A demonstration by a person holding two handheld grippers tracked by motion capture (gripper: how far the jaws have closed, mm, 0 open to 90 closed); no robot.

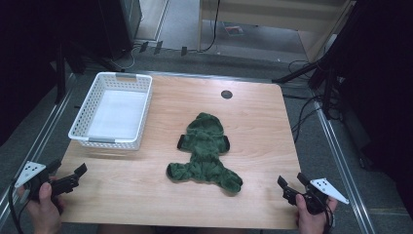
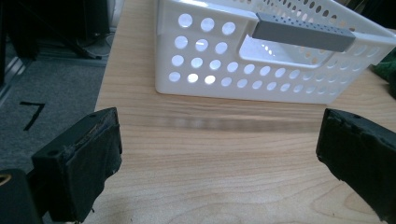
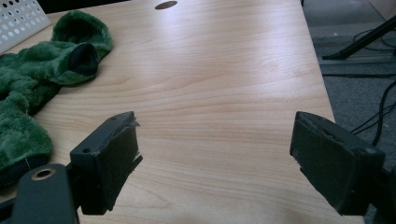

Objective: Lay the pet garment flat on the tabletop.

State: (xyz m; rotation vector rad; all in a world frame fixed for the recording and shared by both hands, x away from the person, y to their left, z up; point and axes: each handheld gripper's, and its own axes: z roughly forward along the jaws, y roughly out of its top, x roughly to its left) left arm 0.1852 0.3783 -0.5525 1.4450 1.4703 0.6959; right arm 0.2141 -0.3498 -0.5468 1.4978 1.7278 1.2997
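green fleece, a small hooded garment [image 1: 204, 153], lies flat near the middle of the wooden tabletop [image 1: 253, 122]. its long axis runs from the near edge toward the far edge, hood pointing away from the person, the wider bottom end toward them and skewed a little to the right. a white perforated basket [image 1: 83, 114] stands at the far left, apart from it. the left hand-held gripper [image 1: 78, 174] hovers at the near left corner, jaws spread, empty. the right hand-held gripper [image 1: 290, 184] sits at the near right corner, jaws likewise spread, holding nothing.
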